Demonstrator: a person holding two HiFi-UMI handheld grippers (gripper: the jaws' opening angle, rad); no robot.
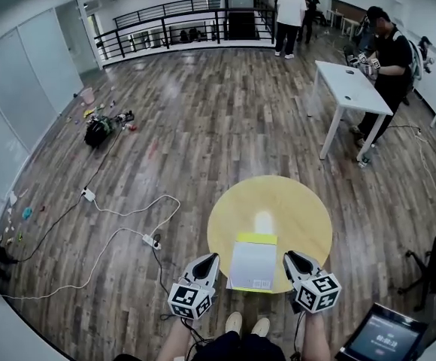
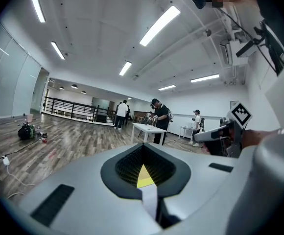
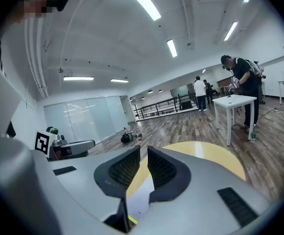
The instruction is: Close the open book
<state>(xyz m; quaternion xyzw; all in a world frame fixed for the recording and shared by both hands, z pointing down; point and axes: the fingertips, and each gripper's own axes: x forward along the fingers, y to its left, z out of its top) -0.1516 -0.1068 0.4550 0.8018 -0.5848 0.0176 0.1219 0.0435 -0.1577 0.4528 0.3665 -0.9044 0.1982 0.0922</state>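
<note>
Low in the head view, both grippers point up the frame, close to level. The left gripper [image 1: 211, 260] shows just left of the book [image 1: 252, 263] and the right gripper [image 1: 292, 259] just right of it. The book lies apparently closed at the near edge of the round yellow table [image 1: 301, 209]. The left tongs are pressed together and empty. The right tongs stand a narrow slit apart, pinching nothing. The bottom edge cuts off the forearms. The cover's label and the tablet screen [image 1: 384, 338] are unreadable.
</note>
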